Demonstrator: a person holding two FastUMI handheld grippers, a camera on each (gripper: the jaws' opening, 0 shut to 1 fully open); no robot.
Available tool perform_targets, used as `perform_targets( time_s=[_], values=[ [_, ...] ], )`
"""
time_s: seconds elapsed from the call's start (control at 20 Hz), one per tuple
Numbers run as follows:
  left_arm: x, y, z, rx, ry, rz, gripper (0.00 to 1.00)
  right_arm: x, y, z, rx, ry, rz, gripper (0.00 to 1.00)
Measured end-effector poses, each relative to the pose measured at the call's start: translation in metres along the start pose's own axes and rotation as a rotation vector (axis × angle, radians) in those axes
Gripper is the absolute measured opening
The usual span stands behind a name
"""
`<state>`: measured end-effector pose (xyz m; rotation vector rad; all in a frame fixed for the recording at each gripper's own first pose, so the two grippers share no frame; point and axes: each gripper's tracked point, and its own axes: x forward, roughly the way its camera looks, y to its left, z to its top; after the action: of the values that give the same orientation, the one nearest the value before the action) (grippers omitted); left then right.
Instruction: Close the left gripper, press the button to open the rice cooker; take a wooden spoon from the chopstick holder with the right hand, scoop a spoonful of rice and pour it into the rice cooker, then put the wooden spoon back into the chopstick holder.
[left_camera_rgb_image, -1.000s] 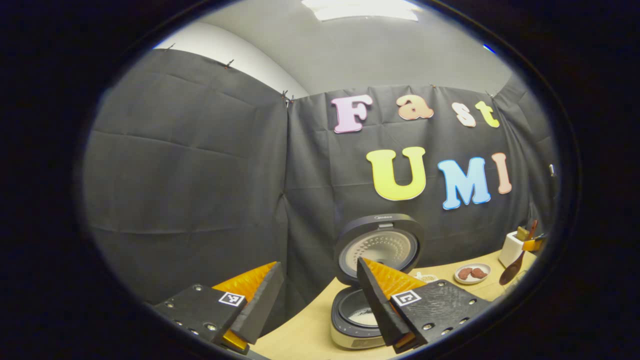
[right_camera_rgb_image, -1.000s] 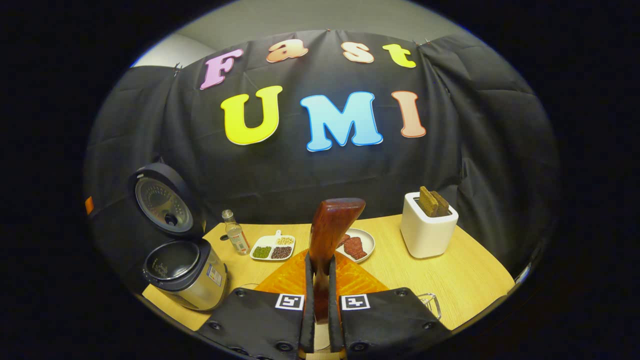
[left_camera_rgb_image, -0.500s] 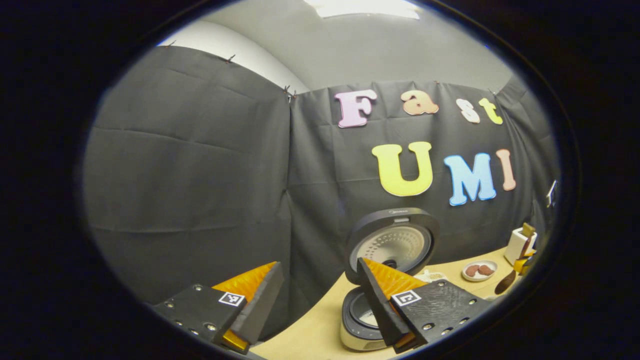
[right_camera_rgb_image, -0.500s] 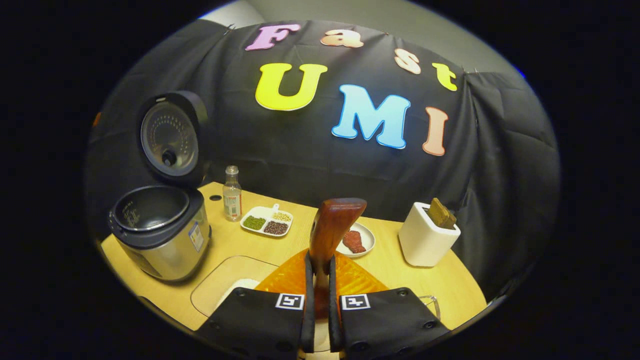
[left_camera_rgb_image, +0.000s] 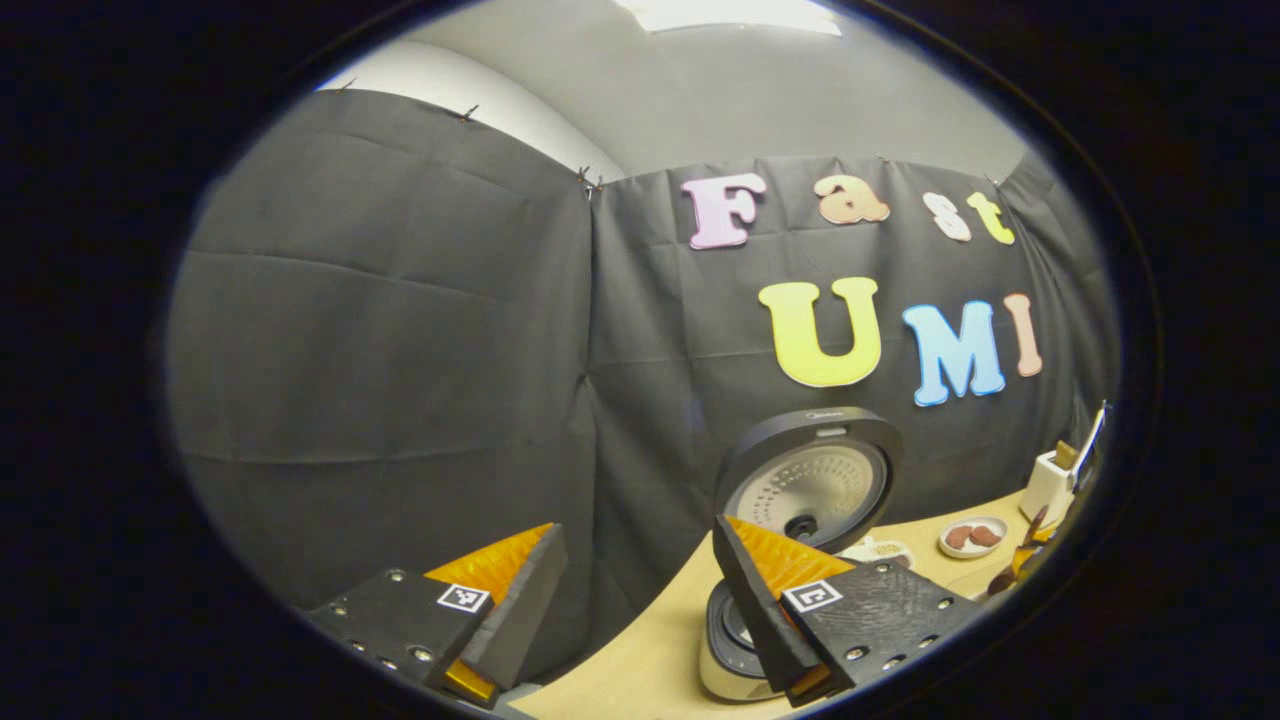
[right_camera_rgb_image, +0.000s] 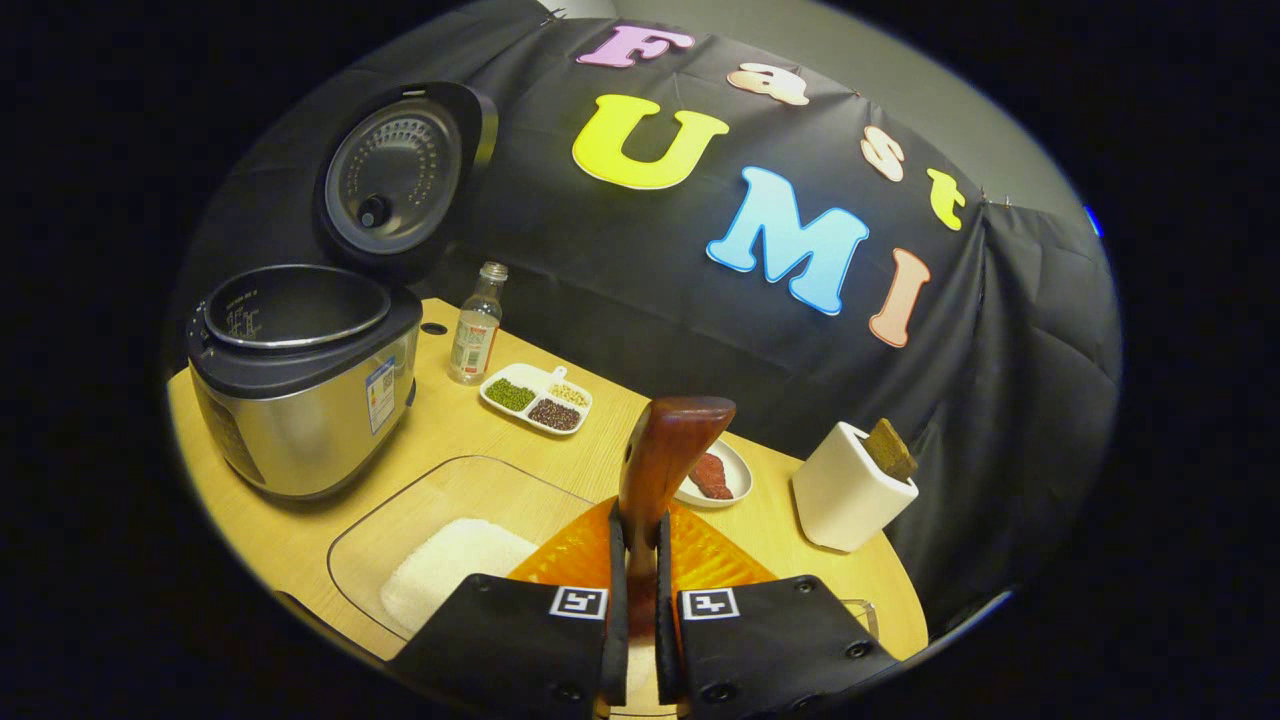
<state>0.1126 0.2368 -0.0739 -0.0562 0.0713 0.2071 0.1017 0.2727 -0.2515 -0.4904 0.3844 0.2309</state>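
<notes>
The silver rice cooker (right_camera_rgb_image: 300, 390) stands at the table's left with its lid (right_camera_rgb_image: 395, 175) raised and the inner pot bare. My right gripper (right_camera_rgb_image: 637, 520) is shut on the handle of the wooden spoon (right_camera_rgb_image: 660, 455), which points up and forward above a glass tray of white rice (right_camera_rgb_image: 450, 560). The white chopstick holder (right_camera_rgb_image: 845, 490) stands to the right with a wooden utensil in it. My left gripper (left_camera_rgb_image: 636, 530) hangs open off the table's left end, nothing between its fingers; the open cooker (left_camera_rgb_image: 810, 480) sits just behind its right finger.
Behind the tray are a small bottle (right_camera_rgb_image: 475, 325), a divided dish of beans (right_camera_rgb_image: 537, 400) and a plate with red pieces (right_camera_rgb_image: 715, 475). The table's front edge (right_camera_rgb_image: 300, 610) curves close below the tray. Black cloth walls in the back and sides.
My right gripper has swung left and tilted down with the spoon; the rice tray and cooker now sit nearer. The cooker has slid right in the left gripper view.
</notes>
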Motion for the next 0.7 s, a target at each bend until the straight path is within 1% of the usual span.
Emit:
perform_targets(
  time_s=[0.15,0.45,0.6,0.7],
  values=[
    [0.002,0.005,-0.001,0.0,0.004,0.007,0.88,0.003,0.009,0.002,-0.007,-0.001,0.004,0.13],
    [0.001,0.004,-0.002,0.001,0.006,0.01,0.88,0.001,0.038,0.003,0.067,0.035,0.076,0.13],
    [0.0,0.004,-0.005,-0.001,0.009,0.013,0.88,-0.002,0.051,0.002,0.147,0.062,0.126,0.13],
    [-0.001,0.005,-0.004,-0.005,0.009,0.016,0.88,-0.003,0.052,0.001,0.215,0.08,0.149,0.13]
  ],
)
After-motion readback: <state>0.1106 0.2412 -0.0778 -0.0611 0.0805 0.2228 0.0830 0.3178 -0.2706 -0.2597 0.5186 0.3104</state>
